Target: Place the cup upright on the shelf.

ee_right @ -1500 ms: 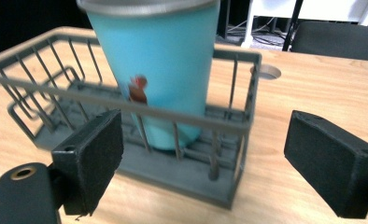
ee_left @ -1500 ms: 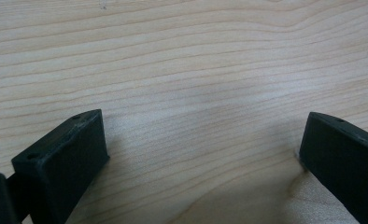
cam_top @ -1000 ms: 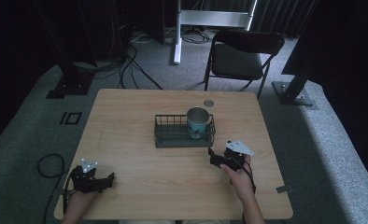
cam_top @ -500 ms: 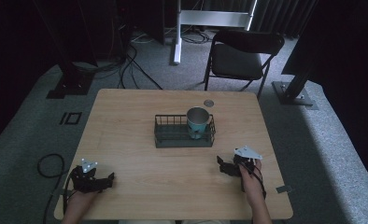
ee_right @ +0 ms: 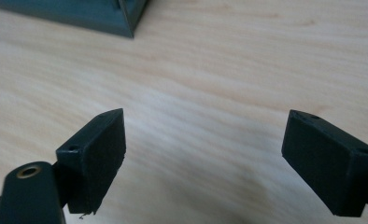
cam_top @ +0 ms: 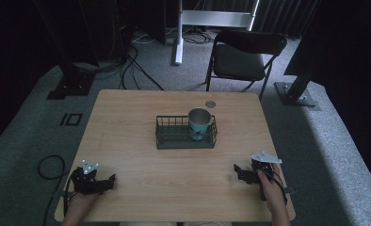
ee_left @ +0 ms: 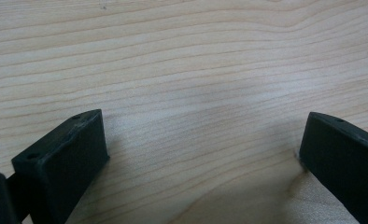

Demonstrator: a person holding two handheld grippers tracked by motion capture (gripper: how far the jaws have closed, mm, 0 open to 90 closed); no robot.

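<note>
Two grippers sit low in the frame, jaws spread wide on nothing: the right gripper [cam_top: 242,172] has drawn back to lower right from the wire basket [cam_top: 173,140] holding the metal cup [cam_top: 199,121] at centre, suggesting placement finished, the left gripper [cam_top: 108,180] unmoved.

The high view looks forward and down from above the person's side, taking in the whole bench [cam_top: 127,141], the floor and a chair [cam_top: 245,56] beyond. The left gripper view sits very close to the bench, facing bare wood grain. The right gripper view is equally close and catches a corner of the wire basket [ee_right: 126,18], which the high view shares mid-bench.
</note>
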